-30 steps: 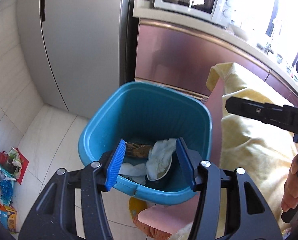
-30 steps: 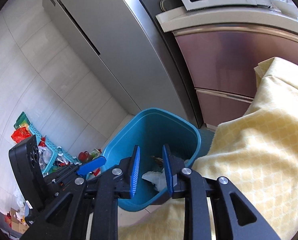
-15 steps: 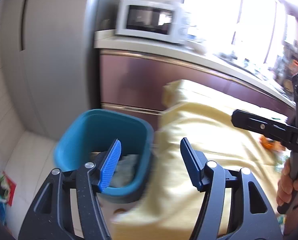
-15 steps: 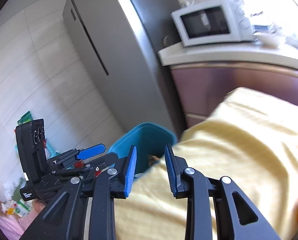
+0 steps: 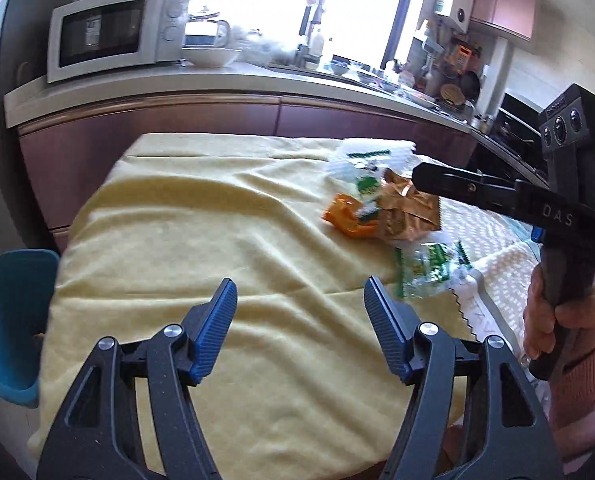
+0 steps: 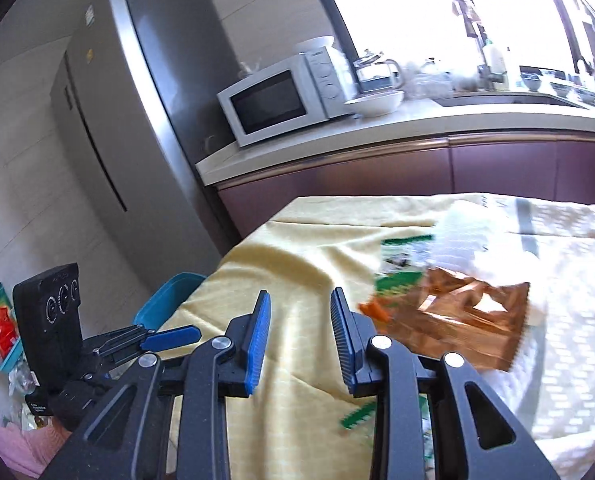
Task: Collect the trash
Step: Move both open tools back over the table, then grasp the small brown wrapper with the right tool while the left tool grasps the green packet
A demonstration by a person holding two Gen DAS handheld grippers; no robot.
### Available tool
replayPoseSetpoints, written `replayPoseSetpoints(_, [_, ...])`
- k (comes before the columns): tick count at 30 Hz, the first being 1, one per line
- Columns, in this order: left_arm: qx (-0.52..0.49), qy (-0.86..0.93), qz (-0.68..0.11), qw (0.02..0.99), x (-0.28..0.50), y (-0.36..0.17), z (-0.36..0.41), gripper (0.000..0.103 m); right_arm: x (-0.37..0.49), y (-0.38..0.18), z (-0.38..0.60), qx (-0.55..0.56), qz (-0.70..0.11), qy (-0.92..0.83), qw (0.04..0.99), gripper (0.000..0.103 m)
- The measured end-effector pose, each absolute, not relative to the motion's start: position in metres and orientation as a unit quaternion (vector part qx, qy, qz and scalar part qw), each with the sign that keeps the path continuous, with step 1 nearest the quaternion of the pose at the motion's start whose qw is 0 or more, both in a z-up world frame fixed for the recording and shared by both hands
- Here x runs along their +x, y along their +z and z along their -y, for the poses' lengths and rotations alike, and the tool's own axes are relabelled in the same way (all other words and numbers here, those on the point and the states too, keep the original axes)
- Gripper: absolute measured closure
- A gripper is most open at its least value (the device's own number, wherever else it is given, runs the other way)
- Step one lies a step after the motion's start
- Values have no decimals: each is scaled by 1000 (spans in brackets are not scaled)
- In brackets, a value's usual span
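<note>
Both tools are over the table and both are empty; the left gripper (image 5: 300,300) has its jaws spread wide above bare cloth, the right gripper (image 6: 300,316) is parted more narrowly with nothing between its pads; this looks like the reach for the next piece of trash. The wrappers (image 5: 381,208) sit in a loose heap on the far right of the yellow tablecloth (image 5: 201,232): an orange scrap (image 5: 347,218), a shiny brown foil bag (image 6: 469,320), white-and-green plastic packets (image 5: 431,266) beside them; all blurred, so details are hard to call. The blue bin (image 5: 11,320) stands off the table's left edge, well apart from the heap. Next move, I'd say: carry a gripper across to the pile, settle on one crinkly wrapper and close gently. Behind, a counter with a microwave (image 5: 109,38), a bowl (image 5: 211,56), a tall grey fridge (image 6: 137,128), bright windows.
</note>
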State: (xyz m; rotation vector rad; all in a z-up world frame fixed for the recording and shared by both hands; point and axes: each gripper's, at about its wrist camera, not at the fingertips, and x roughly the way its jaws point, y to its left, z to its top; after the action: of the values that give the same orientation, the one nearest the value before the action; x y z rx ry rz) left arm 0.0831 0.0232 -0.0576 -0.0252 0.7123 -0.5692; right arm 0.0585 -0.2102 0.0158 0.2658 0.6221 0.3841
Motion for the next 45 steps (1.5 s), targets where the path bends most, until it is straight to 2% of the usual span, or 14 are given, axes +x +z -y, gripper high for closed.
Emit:
replayPoseSetpoints(11, [56, -373, -351, 857, 69, -72, 69, 36, 54, -23, 316, 197, -312, 83, 926, 72])
replayPoseSetpoints(15, [80, -385, -354, 849, 71, -77, 91, 35, 66, -35, 329, 218, -320, 86, 918, 60])
replayPoseSetpoints(17, [88, -382, -357, 848, 75, -80, 99, 35, 72, -41, 330, 222, -326, 93, 914, 60])
replayPoseSetpoints(23, [84, -385, -371, 841, 89, -84, 111, 47, 81, -49, 317, 228, -342, 115, 904, 60])
replayPoseSetpoints(26, [71, -392, -385, 833, 95, -88, 110, 64, 84, -53, 318, 240, -346, 123, 899, 60])
replayPoseSetpoints(27, [68, -392, -388, 831, 96, -90, 111, 72, 84, -53, 318, 245, -347, 126, 896, 61])
replayPoseSetpoints(29, [63, -393, -393, 829, 98, -92, 110, 81, 85, -55, 320, 250, -349, 131, 893, 63])
replayPoseSetpoints(31, [57, -394, -395, 828, 100, -93, 107, 88, 84, -55, 322, 257, -348, 136, 891, 70])
replayPoseSetpoints(35, [50, -390, -392, 832, 103, -92, 103, 92, 80, -54, 324, 257, -344, 145, 891, 83])
replayPoseSetpoints(39, [42, -387, -387, 836, 101, -89, 95, 95, 75, -52, 323, 255, -341, 151, 892, 92])
replayPoseSetpoints(45, [24, -377, -380, 844, 99, -82, 76, 97, 64, -48, 321, 255, -333, 159, 894, 99])
